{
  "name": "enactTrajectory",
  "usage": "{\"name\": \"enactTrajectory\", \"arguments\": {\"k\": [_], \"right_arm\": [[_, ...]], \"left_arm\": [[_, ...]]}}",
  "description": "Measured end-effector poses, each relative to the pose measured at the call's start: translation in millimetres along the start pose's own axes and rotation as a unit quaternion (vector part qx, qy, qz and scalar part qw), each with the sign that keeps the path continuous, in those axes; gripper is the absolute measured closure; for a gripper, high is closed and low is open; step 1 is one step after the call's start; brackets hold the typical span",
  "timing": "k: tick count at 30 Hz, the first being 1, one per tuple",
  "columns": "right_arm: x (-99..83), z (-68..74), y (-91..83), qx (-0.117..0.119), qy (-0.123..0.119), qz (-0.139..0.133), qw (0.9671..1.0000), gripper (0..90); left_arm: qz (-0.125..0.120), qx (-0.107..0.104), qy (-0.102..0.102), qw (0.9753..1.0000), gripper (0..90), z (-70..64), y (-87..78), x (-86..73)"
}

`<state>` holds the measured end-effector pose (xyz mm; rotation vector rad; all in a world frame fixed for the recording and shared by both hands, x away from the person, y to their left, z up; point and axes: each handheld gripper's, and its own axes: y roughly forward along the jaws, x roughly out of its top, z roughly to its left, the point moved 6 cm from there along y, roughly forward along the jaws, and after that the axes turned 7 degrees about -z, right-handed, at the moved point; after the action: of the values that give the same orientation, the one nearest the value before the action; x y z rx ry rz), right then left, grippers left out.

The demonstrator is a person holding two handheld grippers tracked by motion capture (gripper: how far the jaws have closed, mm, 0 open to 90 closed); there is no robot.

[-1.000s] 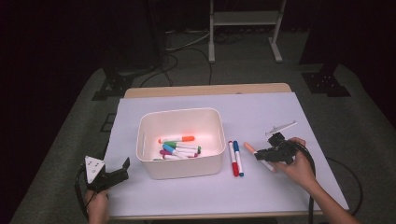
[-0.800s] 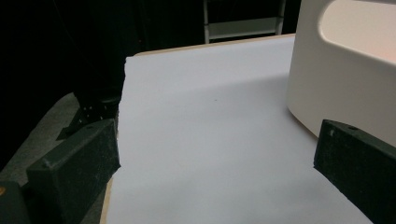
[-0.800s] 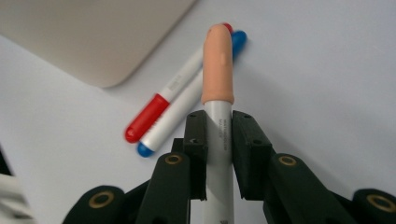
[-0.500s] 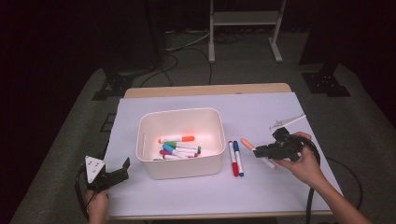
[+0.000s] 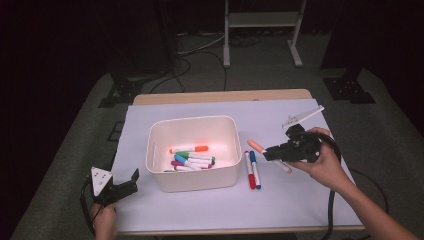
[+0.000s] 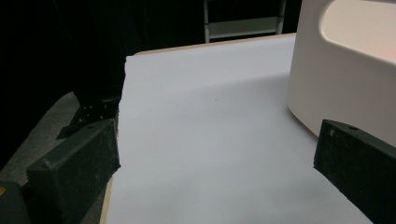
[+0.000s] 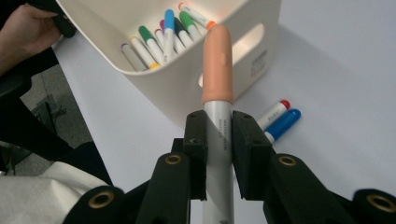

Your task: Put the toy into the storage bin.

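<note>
In the right gripper view, the right gripper [image 7: 218, 154] has its two black jaws pressed flat against the grey-white barrel of a marker with a peach-coloured cap [image 7: 217, 88], lifted clear of the white sheet covering the table [image 7: 336, 60]. A line of small dark print runs along the barrel between the jaws, too fine to read. The capped end points toward the white plastic bin with a handle slot [image 7: 243, 51], where a small dark label beside the slot is also unreadable. Just right of the held marker, a red-capped marker [image 7: 274, 113] and a blue-capped marker [image 7: 283, 124] lie side by side on the sheet, their barrels carrying small illegible print. Inside the bin lie several markers with green, blue, purple and orange caps [image 7: 170, 32].

From the high view, the left gripper [image 5: 125, 186] rests at the near left corner of the table, just beside the bin's front left corner; its jaws stand wide apart with nothing between them.
</note>
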<state>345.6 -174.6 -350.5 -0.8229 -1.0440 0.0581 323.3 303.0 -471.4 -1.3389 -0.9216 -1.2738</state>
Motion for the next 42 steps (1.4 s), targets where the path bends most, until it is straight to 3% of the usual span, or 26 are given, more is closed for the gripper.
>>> {"name": "enactTrajectory", "arguments": {"k": [11,22,34,42], "right_arm": [[41.5,34.4,11.1,0.036,-0.047,0.01,0.9982,75.6],[74.4,65.4,44.8,0.086,-0.076,0.026,0.993,75.6],[93.5,87.3,79.5,0.12,-0.109,0.044,0.9859,75.7],[102.0,91.2,100.1,0.133,-0.116,0.055,0.9827,75.6]], "left_arm": [[0.002,0.0,0.0,1.0,0.0,0.4,-0.3,-0.1],[0.002,-0.001,-0.002,1.0,0.0,0.4,-0.1,0.0],[0.0,0.0,0.001,1.0,0.0,0.0,-0.4,0.1],[0.0,-0.001,0.001,1.0,0.0,0.0,-0.3,0.1]]}}
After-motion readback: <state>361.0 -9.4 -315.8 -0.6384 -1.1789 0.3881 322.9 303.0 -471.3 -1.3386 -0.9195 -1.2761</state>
